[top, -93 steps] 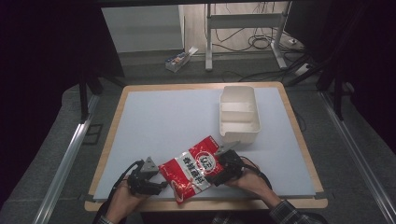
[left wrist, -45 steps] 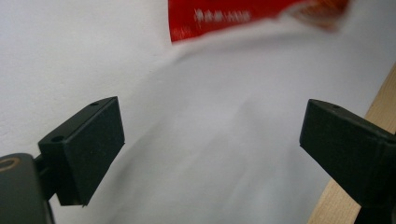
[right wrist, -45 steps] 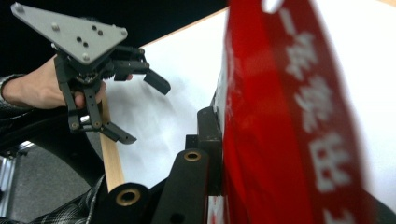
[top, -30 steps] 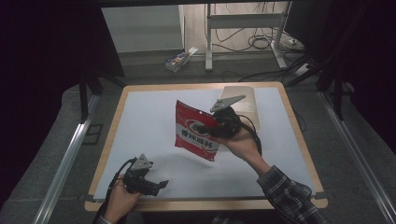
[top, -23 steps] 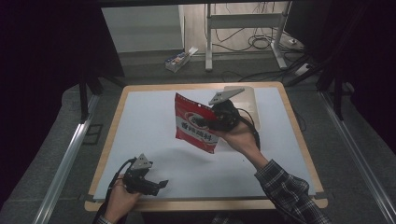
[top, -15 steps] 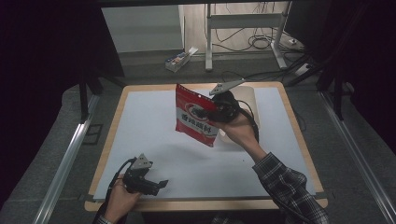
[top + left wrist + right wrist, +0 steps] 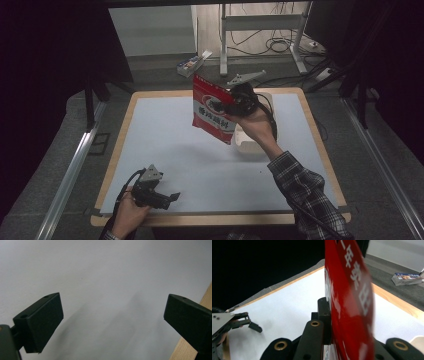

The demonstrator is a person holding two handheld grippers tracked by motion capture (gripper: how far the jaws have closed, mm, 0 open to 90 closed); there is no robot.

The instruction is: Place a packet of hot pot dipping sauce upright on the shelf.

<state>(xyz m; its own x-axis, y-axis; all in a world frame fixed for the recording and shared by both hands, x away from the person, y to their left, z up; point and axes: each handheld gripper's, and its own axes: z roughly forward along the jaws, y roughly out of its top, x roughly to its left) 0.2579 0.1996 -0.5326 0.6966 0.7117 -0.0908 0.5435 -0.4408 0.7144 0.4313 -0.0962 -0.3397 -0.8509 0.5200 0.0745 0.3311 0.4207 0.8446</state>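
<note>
A red snack bag with white print hangs in the air over the far middle of the table, and my right gripper is shut on it. In the right gripper view the bag stands edge-on between the black jaws, which press on both its sides. Just right of and below the bag stands a white bin, partly hidden by the hand. My left gripper rests near the table's front left edge, open, with bare white surface between its fingers.
The table has a white top and a wooden rim. A small box lies on the floor beyond it, near a metal stand with cables. Metal rails run along both sides.
The right gripper has carried the bag up and away from the person, toward the far edge and the bin. The left gripper has stayed in place.
</note>
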